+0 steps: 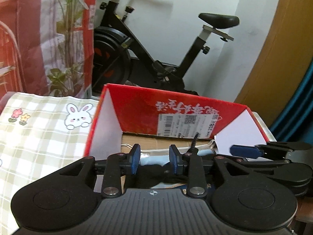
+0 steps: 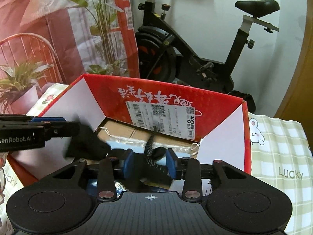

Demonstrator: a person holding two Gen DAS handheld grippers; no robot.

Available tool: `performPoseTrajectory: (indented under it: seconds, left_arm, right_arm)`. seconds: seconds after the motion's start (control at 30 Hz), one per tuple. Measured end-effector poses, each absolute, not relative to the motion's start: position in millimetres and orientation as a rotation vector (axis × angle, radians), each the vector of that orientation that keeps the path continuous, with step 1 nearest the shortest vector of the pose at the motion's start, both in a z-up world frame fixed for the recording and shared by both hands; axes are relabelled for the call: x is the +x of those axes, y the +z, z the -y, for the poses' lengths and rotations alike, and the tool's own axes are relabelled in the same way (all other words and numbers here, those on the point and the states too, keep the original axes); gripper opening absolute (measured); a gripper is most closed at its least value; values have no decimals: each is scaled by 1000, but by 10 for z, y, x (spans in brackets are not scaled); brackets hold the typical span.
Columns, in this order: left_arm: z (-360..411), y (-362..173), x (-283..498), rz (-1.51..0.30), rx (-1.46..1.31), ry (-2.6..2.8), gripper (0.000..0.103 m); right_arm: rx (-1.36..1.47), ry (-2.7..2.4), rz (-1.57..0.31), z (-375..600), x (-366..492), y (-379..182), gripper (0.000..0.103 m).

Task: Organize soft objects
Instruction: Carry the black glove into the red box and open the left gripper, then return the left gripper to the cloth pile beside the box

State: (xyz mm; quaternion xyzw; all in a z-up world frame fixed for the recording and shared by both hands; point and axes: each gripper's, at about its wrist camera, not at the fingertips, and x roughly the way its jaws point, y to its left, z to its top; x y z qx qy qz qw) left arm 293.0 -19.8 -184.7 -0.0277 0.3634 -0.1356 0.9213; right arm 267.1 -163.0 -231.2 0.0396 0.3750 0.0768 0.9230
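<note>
A red cardboard box with white inner flaps stands open on a checked cloth; it also shows in the right wrist view. Inside lie a light blue packaged item and a black soft fabric item with a black-and-white cord. My left gripper is over the box with its jaws apart around black fabric. My right gripper is also over the box, jaws apart with dark fabric between them. Each gripper shows in the other's view, the right, the left.
A green-checked cloth with rabbit prints covers the surface around the box, also on the right. A black exercise bike stands behind against a white wall. A red bag and green plants stand at the left.
</note>
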Motion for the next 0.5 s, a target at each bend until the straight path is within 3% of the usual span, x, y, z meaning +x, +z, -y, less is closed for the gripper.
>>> performPoseTrajectory:
  seconds: [0.13,0.3,0.37,0.43,0.5]
  left_arm:
    - [168,-1748,2858,-724,-30,-267,34]
    - [132,-1601,2696,-679,0,-265,49]
    - [117,-1550,2628,-671,14,-272,52]
    - [112,-1514,2571,-671,39,-267,65]
    - [106,-1475,2485,-654,57,-258,88]
  right_arm:
    - [66,149,-752,1640,2608,-2230,44]
    - [71,141,-724,1675,2471,-2121,55]
    - [85,125,-715,1678,2413,-2073,69]
    - [93,114,-690,1688,2327,-2017,82]
    - [91,104,-665,1696,2251,-1960,94]
